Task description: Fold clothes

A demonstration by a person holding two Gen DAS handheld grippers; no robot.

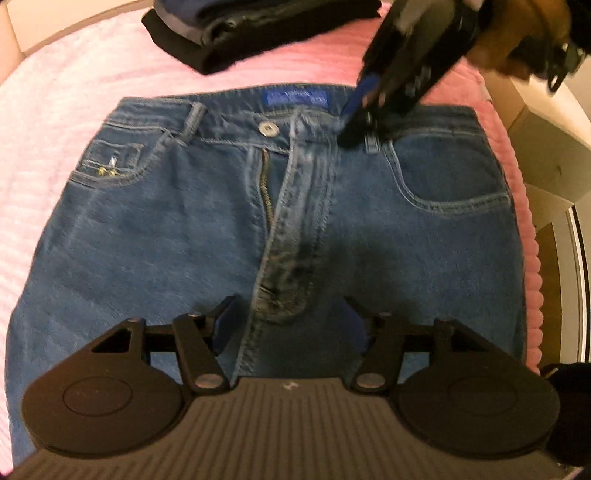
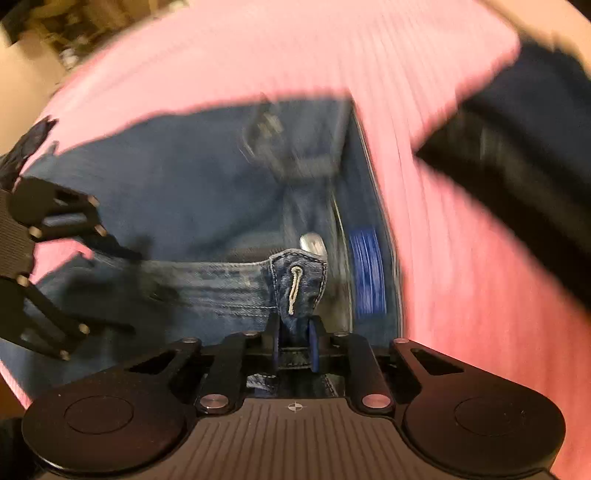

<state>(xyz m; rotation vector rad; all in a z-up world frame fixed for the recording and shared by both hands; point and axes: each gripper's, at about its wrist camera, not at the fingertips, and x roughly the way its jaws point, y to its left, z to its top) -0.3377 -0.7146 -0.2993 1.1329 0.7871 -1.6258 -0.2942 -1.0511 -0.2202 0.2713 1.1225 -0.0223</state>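
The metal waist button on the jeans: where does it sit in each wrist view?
Left wrist: metal button upper centre, on the waistband, left of the right tool.
Right wrist: button centre, blurred, just above the buttonhole flap that the tool grips.
Shared landmark: blue label inside the waistband.

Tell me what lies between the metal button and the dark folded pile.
In the left wrist view, past the button comes the jeans' waistband with its blue label, then bare pink bedspread up to the folded pile.
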